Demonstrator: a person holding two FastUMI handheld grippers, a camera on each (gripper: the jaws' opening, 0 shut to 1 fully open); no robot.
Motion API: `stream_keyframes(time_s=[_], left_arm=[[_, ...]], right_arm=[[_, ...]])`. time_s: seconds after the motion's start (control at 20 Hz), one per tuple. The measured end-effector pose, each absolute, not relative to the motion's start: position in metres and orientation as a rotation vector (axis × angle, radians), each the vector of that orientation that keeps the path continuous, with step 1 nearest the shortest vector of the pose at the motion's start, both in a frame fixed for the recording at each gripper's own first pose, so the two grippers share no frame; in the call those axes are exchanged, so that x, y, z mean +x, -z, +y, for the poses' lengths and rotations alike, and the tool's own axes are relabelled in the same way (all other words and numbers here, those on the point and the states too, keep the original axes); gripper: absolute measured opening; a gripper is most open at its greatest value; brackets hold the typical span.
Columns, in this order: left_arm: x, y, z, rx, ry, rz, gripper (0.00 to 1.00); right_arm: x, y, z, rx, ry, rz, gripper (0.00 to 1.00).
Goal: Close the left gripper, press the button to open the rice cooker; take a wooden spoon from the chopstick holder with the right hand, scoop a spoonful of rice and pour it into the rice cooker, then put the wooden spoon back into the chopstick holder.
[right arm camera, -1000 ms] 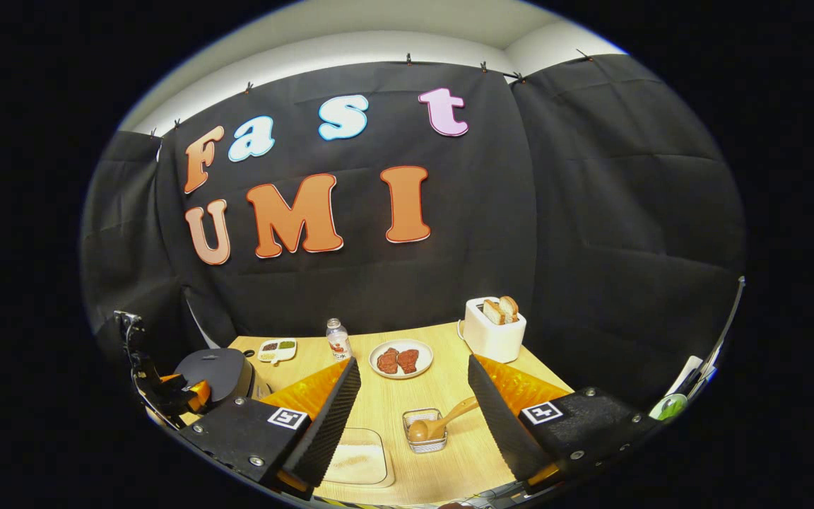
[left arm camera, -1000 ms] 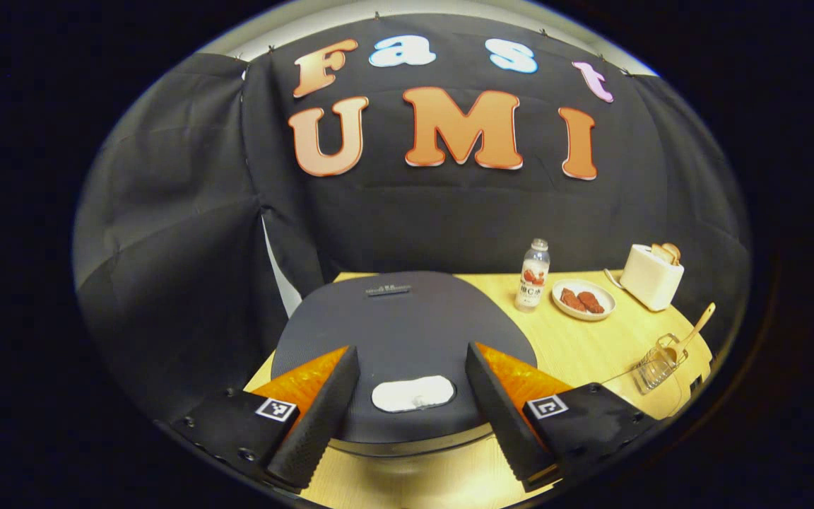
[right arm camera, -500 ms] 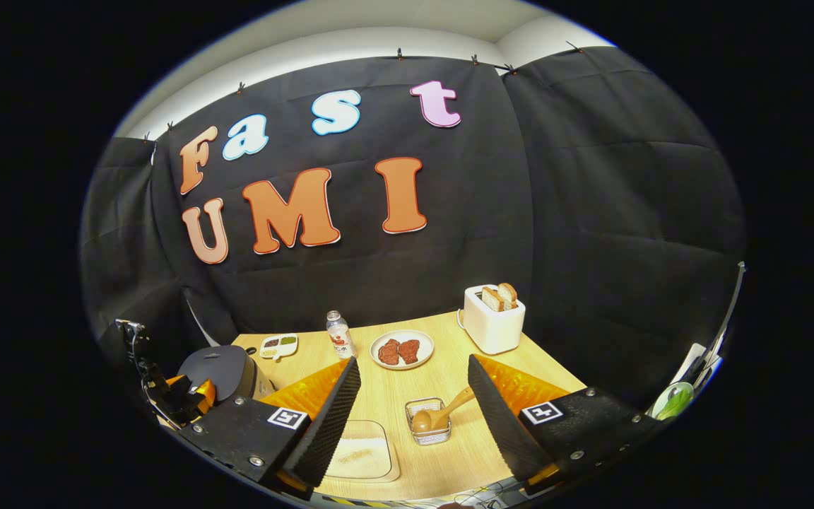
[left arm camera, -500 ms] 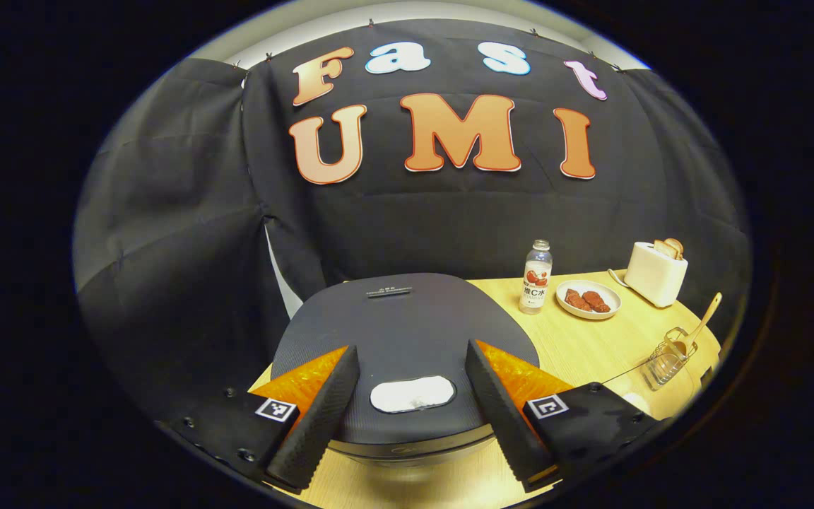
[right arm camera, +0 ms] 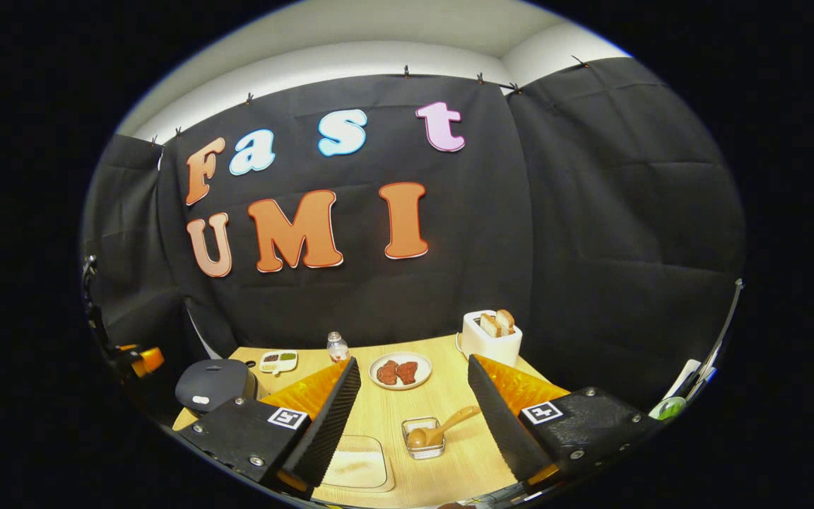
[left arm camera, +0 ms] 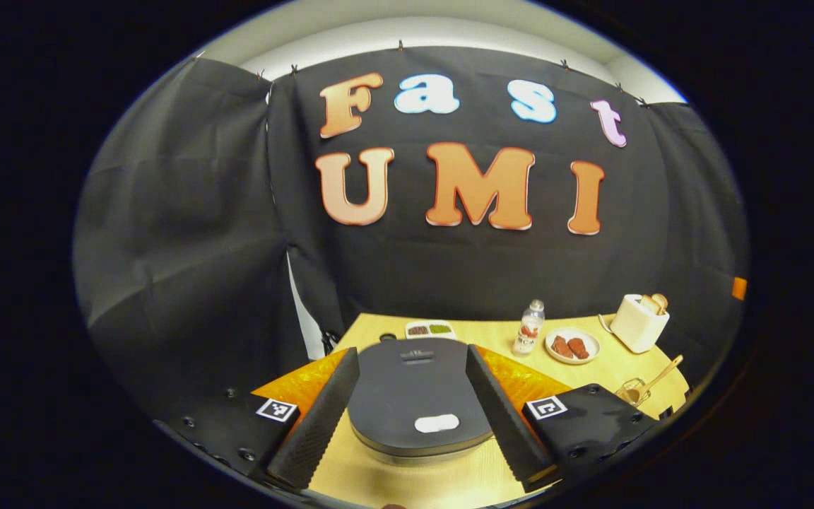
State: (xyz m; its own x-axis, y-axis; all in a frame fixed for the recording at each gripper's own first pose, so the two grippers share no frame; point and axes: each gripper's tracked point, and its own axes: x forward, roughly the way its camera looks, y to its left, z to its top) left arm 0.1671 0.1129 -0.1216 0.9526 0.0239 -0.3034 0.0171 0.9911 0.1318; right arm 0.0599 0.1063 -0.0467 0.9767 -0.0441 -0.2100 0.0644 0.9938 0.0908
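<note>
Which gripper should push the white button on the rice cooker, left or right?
Left, most likely. In the left gripper view, the left gripper is lined up with the rice cooker, and the white button sits between its open fingers. The right gripper faces the wooden spoon instead.

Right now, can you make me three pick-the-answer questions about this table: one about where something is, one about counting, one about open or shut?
1. Where is the wooden spoon?
A. in the chopstick holder
B. on the plate
C. in the toaster

2. How many brown pieces lie on the plate?
A. one
B. two
C. four

3. The rice cooker lid is:
A. shut
B. up
C. off

Answers: 1 A, its bowl sits in the holder; 2 B, two pieces side by side; 3 A, the lid lies flat.
</note>
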Motion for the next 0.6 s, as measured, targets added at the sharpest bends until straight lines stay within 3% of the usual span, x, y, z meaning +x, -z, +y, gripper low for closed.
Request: stream_keyframes(time_s=[0.3,0.5,0.6], left_arm=[[0.143,0.001,0.128,0.196,-0.043,0.147,0.99],[0.13,-0.023,0.137,0.164,-0.049,0.114,0.97],[0.127,-0.022,0.144,0.167,-0.064,0.117,0.97]], right_arm=[[0.067,-0.001,0.098,0.058,0.038,0.13,0.94],[0.068,-0.023,0.089,0.045,0.037,0.092,0.95],[0.069,-0.025,0.082,0.035,0.056,0.077,1.0]])
